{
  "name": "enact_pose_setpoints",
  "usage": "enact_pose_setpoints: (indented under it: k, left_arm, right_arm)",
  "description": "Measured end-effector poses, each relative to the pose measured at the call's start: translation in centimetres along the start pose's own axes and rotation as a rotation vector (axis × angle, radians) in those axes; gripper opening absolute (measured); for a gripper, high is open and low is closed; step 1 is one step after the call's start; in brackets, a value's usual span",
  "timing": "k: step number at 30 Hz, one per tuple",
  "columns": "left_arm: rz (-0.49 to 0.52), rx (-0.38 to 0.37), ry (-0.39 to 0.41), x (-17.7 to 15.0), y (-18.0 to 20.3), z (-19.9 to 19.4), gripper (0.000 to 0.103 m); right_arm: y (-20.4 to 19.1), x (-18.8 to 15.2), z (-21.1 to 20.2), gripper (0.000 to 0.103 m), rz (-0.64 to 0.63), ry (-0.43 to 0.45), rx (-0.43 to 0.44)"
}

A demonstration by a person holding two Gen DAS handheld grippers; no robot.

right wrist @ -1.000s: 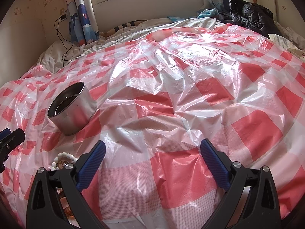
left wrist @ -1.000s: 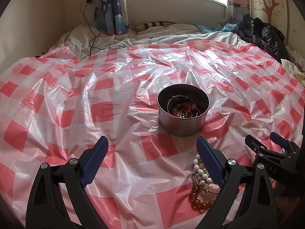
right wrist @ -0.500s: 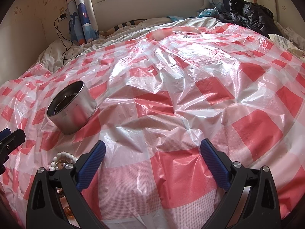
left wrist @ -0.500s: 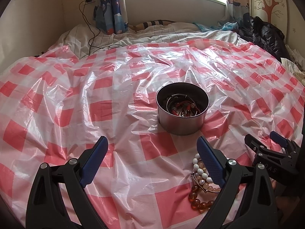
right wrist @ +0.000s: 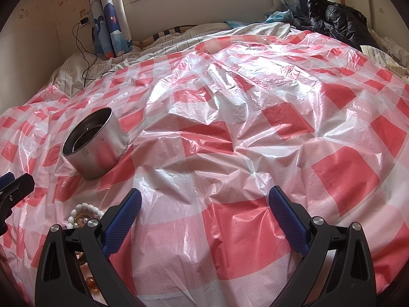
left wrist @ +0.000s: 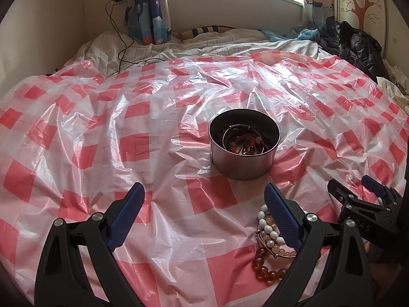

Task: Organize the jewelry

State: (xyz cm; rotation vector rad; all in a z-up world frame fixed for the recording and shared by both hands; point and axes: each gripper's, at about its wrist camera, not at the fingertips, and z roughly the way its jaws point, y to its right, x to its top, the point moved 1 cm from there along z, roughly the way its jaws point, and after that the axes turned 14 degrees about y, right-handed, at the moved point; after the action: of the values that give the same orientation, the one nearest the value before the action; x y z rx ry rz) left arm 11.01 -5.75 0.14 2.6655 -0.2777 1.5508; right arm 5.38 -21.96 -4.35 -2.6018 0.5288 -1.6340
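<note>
1. The tin (left wrist: 244, 144) sits slightly lower in the left view than a second ago; both grippers stay spread, empty.
2. Bracelets (left wrist: 271, 243) lie at 6 o'clock of the tin.
3. Only the left view shows the tin's contents.

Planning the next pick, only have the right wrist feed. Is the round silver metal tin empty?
Observer: No. The round silver metal tin holds red cord bracelets and a thin metal bangle.
Operator: Anything with the white bead bracelet?
Observer: Yes, an amber bead bracelet lies in the same pile as the white bead bracelet, nearer the camera.
Operator: Left gripper loaded?
Observer: No, the left gripper is open and empty.
</note>
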Motion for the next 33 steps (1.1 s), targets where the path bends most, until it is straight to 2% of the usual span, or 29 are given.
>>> enact_pose_setpoints:
  k: [33]
  left_arm:
    - [0.003,-0.003,-0.01,-0.38,0.18,0.3,0.092]
  right_arm:
    - [-0.04,0.11,0.17,0.096,-0.002,-0.002,-0.001]
